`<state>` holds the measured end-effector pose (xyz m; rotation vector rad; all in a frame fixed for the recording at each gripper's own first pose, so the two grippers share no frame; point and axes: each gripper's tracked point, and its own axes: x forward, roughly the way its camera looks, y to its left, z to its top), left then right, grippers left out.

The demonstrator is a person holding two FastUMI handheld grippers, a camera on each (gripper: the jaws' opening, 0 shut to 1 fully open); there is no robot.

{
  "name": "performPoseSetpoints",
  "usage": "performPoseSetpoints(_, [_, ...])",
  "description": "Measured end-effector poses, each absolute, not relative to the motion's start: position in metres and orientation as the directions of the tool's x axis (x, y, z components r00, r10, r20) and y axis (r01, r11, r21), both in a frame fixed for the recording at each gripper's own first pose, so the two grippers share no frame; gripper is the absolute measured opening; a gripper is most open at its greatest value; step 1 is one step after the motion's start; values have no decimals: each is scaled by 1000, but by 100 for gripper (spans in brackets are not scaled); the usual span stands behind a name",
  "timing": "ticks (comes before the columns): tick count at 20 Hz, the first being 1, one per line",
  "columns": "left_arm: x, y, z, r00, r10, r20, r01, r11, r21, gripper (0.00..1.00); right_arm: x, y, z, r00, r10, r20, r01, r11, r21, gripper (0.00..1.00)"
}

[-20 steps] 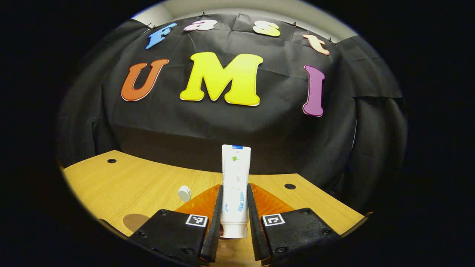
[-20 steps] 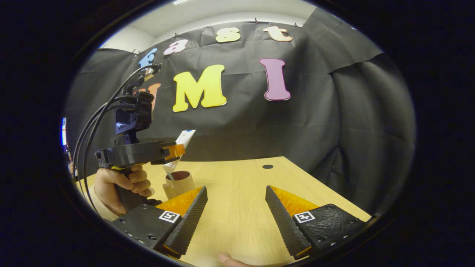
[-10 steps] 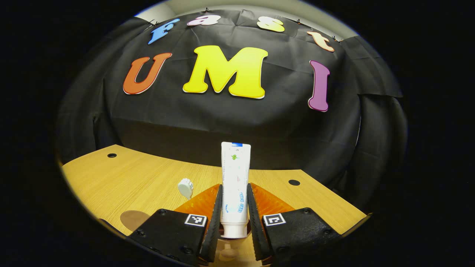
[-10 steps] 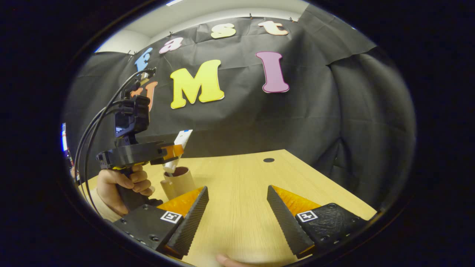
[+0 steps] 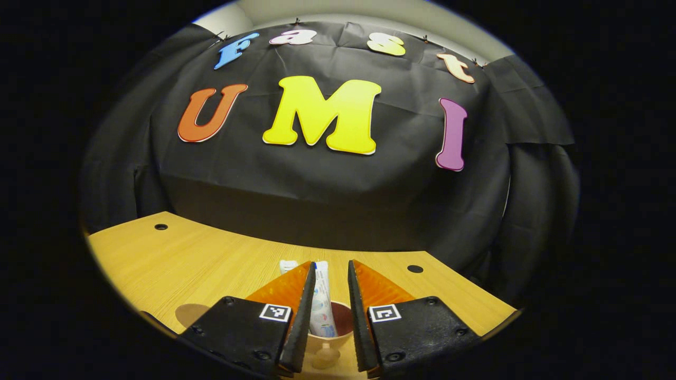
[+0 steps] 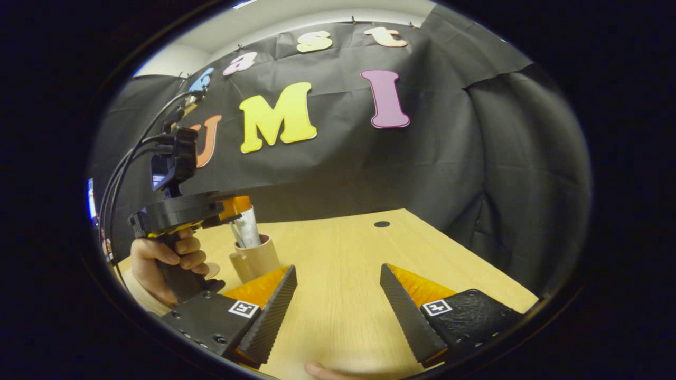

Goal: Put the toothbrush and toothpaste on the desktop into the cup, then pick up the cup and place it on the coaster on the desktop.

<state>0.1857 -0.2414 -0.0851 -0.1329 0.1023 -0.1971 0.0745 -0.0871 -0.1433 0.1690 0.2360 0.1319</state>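
Toothpaste [image 5: 320,306] standing in cup [image 5: 343,324], mostly hidden between left tongs [image 5: 328,316], slightly parted around it, contact unclear. Right tongs [image 6: 338,311] gaping over worktop [image 6: 343,264].

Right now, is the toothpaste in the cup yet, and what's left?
Yes: the toothpaste stands in the cup beside the toothbrush, and the left gripper has opened just above. The right gripper waits open. Left: lift the cup onto the coaster.

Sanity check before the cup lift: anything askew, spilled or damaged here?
Nothing stands out. The toothpaste tube stands in the cup beside the toothbrush, leaning slightly; the cup sits upright on the desk. Left gripper hangs above it; right gripper open.
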Motion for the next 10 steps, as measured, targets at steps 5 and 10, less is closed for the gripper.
performPoseSetpoints(5, [163,-239,-73,962,-265,-70,251,954,-165,59,71,-77,-132,967,143,-212,-112,982,152,96])
performPoseSetpoints(10, [144,-201,-72,974,-220,-60,214,972,-99,82,78,-73,-121,966,128,-224,-96,984,147,96])
